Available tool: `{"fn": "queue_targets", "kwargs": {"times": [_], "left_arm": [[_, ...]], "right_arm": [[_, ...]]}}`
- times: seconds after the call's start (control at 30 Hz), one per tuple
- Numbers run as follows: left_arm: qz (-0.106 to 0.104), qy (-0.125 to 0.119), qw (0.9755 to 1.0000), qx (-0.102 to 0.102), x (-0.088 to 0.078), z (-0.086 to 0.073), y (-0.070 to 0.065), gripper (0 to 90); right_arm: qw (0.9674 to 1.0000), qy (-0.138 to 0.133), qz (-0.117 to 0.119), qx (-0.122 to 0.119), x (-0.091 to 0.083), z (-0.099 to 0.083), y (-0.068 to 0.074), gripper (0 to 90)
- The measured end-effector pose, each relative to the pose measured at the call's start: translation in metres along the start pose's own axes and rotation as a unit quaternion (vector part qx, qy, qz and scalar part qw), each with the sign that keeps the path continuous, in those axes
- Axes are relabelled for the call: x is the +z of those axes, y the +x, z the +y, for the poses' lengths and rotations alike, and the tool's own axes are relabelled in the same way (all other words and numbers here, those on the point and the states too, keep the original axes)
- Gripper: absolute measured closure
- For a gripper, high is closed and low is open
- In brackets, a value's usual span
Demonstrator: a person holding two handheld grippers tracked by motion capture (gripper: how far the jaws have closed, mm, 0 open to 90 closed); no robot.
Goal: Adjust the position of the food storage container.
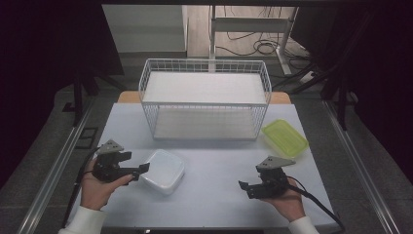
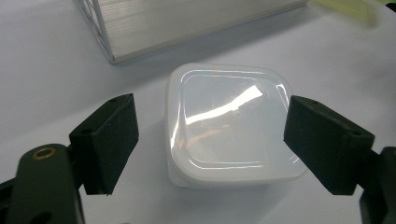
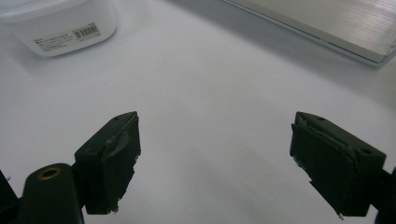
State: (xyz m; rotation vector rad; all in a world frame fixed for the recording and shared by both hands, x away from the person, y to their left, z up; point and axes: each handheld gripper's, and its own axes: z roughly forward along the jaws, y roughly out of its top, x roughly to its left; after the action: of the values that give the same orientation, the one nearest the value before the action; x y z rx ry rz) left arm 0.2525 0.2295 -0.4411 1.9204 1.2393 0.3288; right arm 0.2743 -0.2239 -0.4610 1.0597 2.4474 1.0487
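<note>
A white square plastic container [image 1: 164, 170] with a clear lid sits on the pale table at the front left. My left gripper [image 1: 142, 168] is level at its left side, jaws open. In the left gripper view the container [image 2: 229, 126] lies just ahead of the left gripper [image 2: 212, 121], and the spread pads [image 2: 109, 140] stand clear of its sides. My right gripper [image 1: 243, 186] hovers at the front right, open, with bare table between its fingers [image 3: 112, 158]. The right gripper view has the right gripper [image 3: 217, 128] pointing toward the container [image 3: 60, 23], which is far off.
A white wire basket rack [image 1: 204, 100] with two shelves stands at the back middle of the table [image 1: 219, 204]. A flat yellow-green lidded box [image 1: 285, 137] lies to the rack's right. Cables trail from both grippers toward the front edge.
</note>
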Motion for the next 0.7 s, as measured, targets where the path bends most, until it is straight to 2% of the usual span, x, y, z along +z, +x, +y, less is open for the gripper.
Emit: {"fn": "queue_targets", "kwargs": {"times": [0.47,0.7], "left_arm": [[-0.007,0.005,1.0000,0.000,0.002,-0.001,-0.001,17.1],[-0.005,0.002,1.0000,-0.002,-0.004,-0.004,-0.001,17.0]], "right_arm": [[1.0000,0.008,-0.003,0.002,0.000,0.001,-0.005,17.8],[0.9996,0.010,-0.014,0.021,-0.004,0.008,-0.014,25.0]]}}
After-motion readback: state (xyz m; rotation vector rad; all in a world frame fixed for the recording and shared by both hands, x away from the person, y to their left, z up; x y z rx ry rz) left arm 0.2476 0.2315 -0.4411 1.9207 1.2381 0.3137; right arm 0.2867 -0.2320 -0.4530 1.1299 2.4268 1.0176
